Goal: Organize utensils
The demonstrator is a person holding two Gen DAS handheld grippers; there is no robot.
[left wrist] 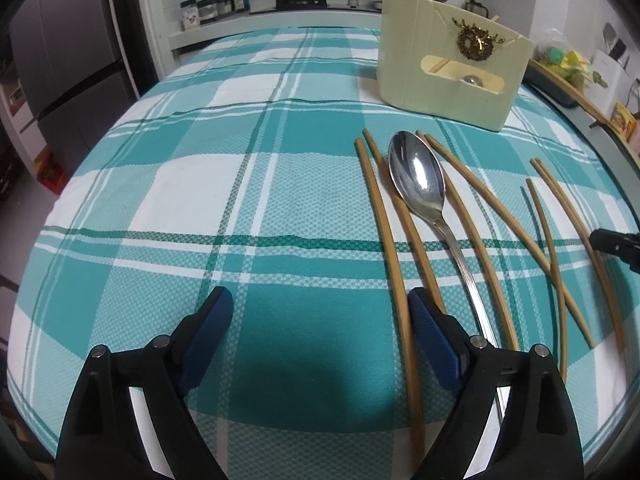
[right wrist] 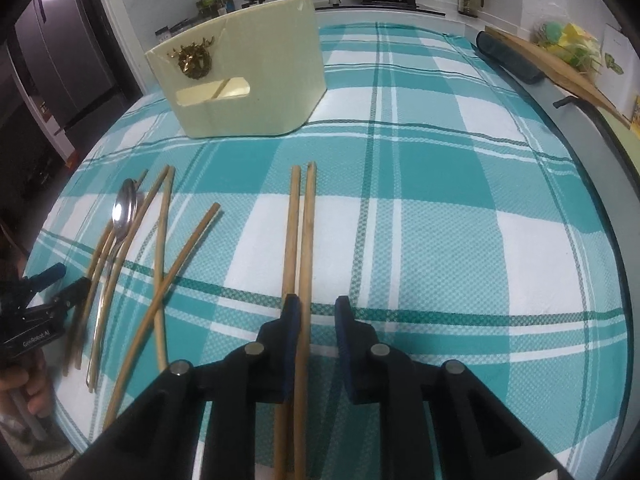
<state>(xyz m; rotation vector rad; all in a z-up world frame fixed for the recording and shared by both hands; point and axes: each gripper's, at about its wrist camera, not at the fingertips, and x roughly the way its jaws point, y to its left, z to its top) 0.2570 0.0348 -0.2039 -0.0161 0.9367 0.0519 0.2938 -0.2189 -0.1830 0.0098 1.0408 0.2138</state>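
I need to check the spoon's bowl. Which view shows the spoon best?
The left wrist view: the spoon lies close, bowl up and large, between chopsticks. The right wrist view shows the spoon small, near the left edge, partly hidden.

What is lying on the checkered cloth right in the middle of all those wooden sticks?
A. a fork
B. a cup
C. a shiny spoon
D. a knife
C. A shiny metal spoon lies bowl-up on the teal checkered cloth, with wooden chopsticks on both sides of it; no fork, knife or cup is among them.
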